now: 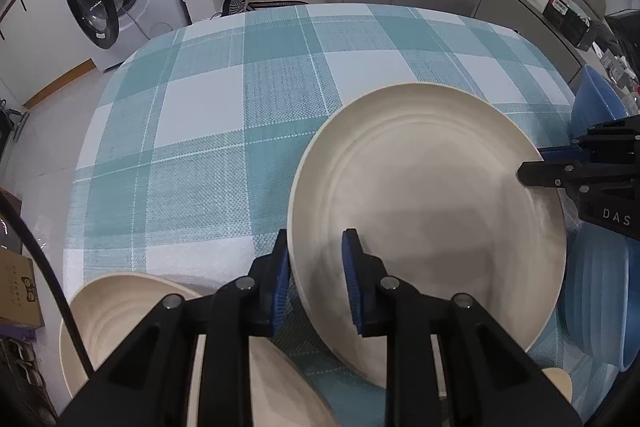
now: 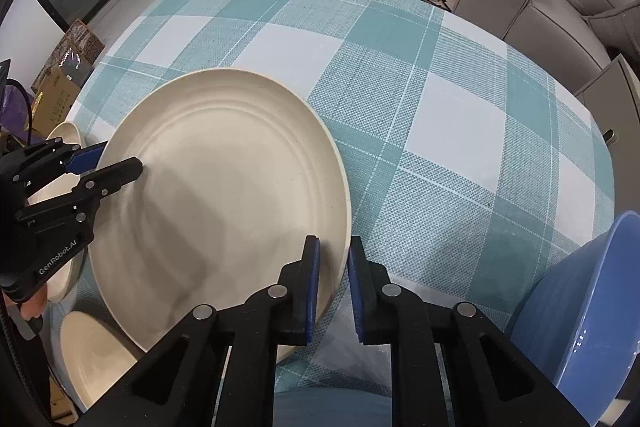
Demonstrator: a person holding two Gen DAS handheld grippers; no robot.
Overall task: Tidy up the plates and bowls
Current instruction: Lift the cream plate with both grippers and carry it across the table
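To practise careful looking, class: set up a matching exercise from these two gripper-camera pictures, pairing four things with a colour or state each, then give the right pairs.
Column one:
1. large plate
2. tall bowl
3. tablecloth
4. washing machine door

Column two:
A. blue
B. swung open
C. cream, rim clamped by the left gripper and the right gripper
D. teal and white checks

Pairs: 1-C, 2-A, 3-D, 4-B.

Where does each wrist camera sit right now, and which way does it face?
Left wrist: on the left gripper, looking steeply down at the large round cream plate, jaws clamping its left rim; right gripper enters from the right.
Right wrist: on the right gripper, looking down, clamping the plate's right rim; left gripper shows.
Shared: plate, teal checked tablecloth.
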